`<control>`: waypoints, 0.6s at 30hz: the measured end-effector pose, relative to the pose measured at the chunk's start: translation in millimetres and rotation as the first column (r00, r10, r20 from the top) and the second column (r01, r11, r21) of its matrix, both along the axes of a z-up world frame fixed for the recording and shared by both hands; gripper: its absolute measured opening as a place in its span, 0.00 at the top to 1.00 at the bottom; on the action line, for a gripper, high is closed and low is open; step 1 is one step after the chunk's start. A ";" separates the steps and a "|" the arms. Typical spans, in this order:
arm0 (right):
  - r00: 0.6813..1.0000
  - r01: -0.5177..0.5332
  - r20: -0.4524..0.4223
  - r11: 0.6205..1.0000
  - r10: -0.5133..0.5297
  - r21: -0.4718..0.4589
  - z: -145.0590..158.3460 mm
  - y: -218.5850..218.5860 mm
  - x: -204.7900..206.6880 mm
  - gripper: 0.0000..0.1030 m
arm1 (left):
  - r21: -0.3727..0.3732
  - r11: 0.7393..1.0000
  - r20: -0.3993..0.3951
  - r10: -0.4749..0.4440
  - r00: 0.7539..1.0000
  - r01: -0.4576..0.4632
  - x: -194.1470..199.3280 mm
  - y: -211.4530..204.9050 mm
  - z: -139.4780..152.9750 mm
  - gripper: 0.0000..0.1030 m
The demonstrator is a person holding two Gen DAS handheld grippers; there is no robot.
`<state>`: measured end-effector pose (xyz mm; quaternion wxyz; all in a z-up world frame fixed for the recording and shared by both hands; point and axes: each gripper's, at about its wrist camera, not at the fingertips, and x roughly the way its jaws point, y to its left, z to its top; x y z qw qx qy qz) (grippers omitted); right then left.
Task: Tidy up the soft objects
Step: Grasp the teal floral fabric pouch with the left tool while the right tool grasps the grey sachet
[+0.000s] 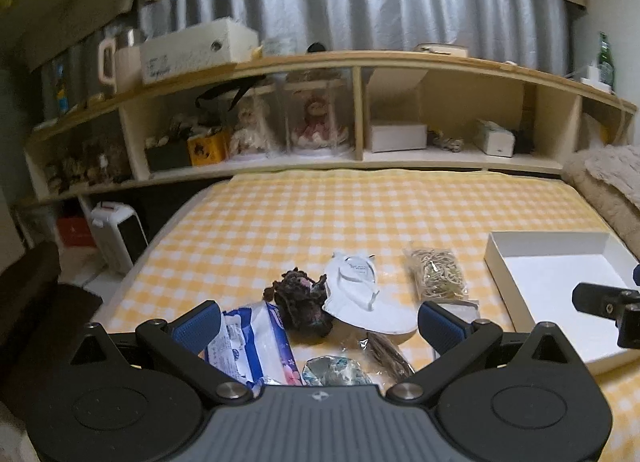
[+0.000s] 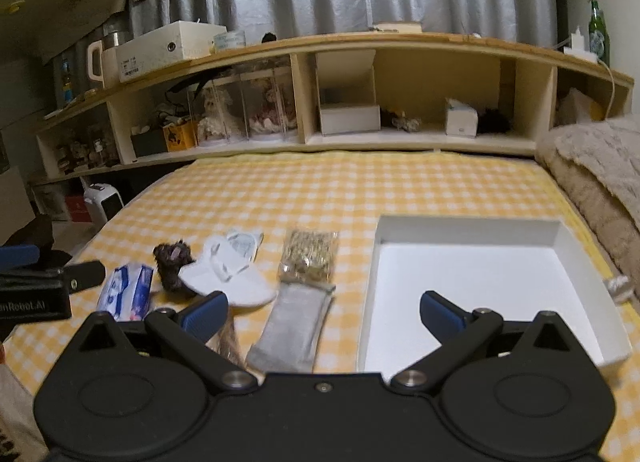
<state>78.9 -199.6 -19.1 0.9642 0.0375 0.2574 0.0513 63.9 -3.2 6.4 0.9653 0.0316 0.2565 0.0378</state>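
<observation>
I hold both the left gripper (image 1: 320,322) and the right gripper (image 2: 324,312) spread wide and gripping nothing above the yellow checked bedsheet (image 1: 320,213), where the tissue pack (image 1: 256,342), dark plush toy (image 1: 302,300), white slipper (image 1: 360,302) and rubber-band bag (image 1: 436,274) lie left of the white tray (image 2: 480,262).

A: Count on the checked bedsheet (image 2: 320,189), left of the white box (image 2: 472,262)?
B: One tissue pack (image 2: 128,290), one dark plush toy (image 2: 172,266), one white slipper (image 2: 228,278), one bag of rubber bands (image 2: 310,260), one grey pouch (image 2: 292,330).
A: Boxes?
B: One. Two grippers in view.
</observation>
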 end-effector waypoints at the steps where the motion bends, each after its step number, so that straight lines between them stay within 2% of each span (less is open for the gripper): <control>1: 1.000 0.003 0.009 1.000 -0.003 -0.009 0.6 0.5 5.0 0.00 | -0.014 1.000 -0.011 0.008 1.000 -0.008 4.8 1.7 -1.2 0.00; 4: 1.000 0.010 0.021 1.000 -0.010 -0.013 1.9 1.1 20.4 0.00 | -0.047 0.999 -0.055 0.025 0.998 -0.027 18.1 6.7 -8.8 0.00; 7: 1.000 0.012 0.004 1.000 -0.012 0.008 1.2 1.2 38.1 0.00 | -0.073 0.997 -0.145 0.030 0.989 -0.041 34.6 11.1 -21.3 0.00; 12: 0.998 0.045 -0.038 0.996 -0.042 0.074 -3.8 0.8 67.5 0.00 | -0.112 0.993 -0.307 -0.006 0.952 -0.030 53.3 16.6 -49.3 0.00; 16: 0.993 0.089 -0.081 0.991 -0.081 0.104 -12.3 3.1 91.2 0.00 | -0.164 0.984 -0.383 -0.006 0.924 -0.062 59.8 21.9 -65.4 0.00; 18: 0.989 0.086 -0.131 0.988 -0.069 0.129 -18.8 5.6 104.2 0.00 | -0.208 0.974 -0.412 -0.007 0.911 -0.087 62.5 25.8 -71.0 0.00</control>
